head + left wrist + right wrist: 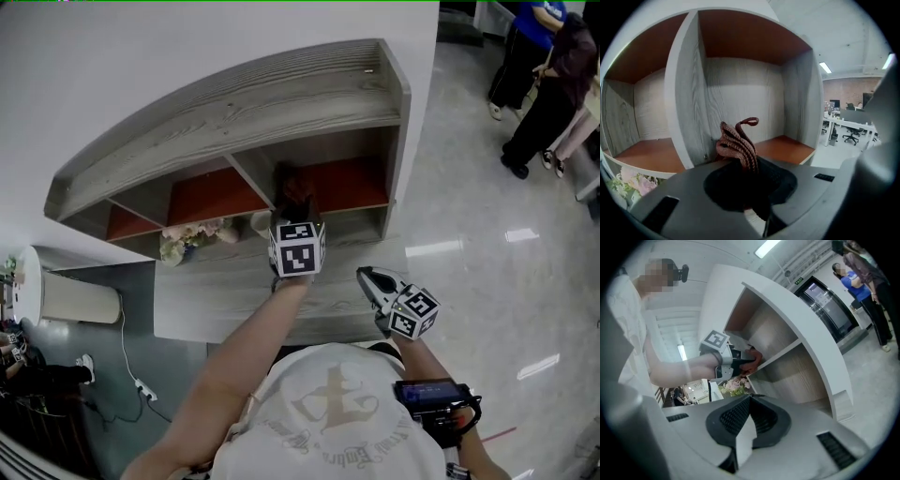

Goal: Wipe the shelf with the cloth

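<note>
Cloth point(738, 143), reddish-brown and ribbed, is bunched up and clamped in the left tongs point(749, 180), its folds sticking up above the dark pads with one loop curling over the top; it sits at the foot of the upright divider point(686, 93) of the shelf point(281, 103), right at the front edge, where the middle bay meets the right-hand bay. From above, the left tongs point(293, 214) reach straight into that corner, arm stretched out, the cloth point(295, 190) dark against the grey wood.

To the right of the cloth the orange-brown floor of the right bay point(785, 147) runs out to the grey side wall point(804, 101); the back panel is pale wood grain, and the bay's front edge opens onto the room. To the left of the divider lies the middle bay's orange floor point(651, 154); a bunch of pale flowers point(187, 239) sits just below and left of that bay's front lip.

The right tongs point(368, 276) hang back near the person's chest, well apart from the shelf, their tips brought together on nothing; their own view shows the pads meeting at a point point(749, 400). The shiny floor point(469, 234) spreads to the right of the shelf's end wall; two people point(539, 84) stand well off at the far corner.
</note>
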{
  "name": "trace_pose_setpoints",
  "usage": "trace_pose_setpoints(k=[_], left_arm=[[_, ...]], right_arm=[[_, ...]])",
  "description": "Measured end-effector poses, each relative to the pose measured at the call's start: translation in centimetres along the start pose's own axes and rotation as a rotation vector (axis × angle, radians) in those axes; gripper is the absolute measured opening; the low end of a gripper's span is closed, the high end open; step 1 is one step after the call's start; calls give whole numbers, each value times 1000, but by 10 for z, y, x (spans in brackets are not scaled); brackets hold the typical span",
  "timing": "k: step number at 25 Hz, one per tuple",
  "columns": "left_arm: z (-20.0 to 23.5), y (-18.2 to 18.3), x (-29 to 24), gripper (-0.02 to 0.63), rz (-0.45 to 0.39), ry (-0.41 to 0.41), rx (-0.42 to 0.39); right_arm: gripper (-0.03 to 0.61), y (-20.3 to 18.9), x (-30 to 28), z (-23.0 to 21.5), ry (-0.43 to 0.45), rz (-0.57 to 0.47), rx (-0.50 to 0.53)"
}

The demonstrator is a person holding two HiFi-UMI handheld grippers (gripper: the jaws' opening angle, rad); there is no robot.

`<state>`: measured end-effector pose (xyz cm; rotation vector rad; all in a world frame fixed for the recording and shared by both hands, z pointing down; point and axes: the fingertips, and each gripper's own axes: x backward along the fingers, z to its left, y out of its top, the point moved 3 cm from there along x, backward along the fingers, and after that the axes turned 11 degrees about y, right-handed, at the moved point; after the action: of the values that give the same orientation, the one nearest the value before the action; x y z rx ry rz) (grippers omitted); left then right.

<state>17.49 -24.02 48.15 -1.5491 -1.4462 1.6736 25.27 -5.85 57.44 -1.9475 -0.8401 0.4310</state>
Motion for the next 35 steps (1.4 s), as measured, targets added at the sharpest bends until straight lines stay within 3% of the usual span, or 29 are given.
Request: trace_pose_setpoints(k=[8, 11, 16, 28, 35], left_arm=[[3, -1, -32, 69, 137, 91, 52], [2, -1, -40, 69, 164, 88, 70], [-7, 2, -46, 67, 210, 15, 72], [-76, 23, -50, 66, 281, -245, -55], [-112, 33, -57, 65, 305, -358, -44]], right_arm=[[5, 0, 5, -6, -4, -5, -15], [5, 0, 4, -6, 3, -10, -21], [5, -2, 10, -8, 4, -22, -41], [5, -1, 26, -14, -25, -42, -50], [5, -4, 45, -18, -58, -54, -65]])
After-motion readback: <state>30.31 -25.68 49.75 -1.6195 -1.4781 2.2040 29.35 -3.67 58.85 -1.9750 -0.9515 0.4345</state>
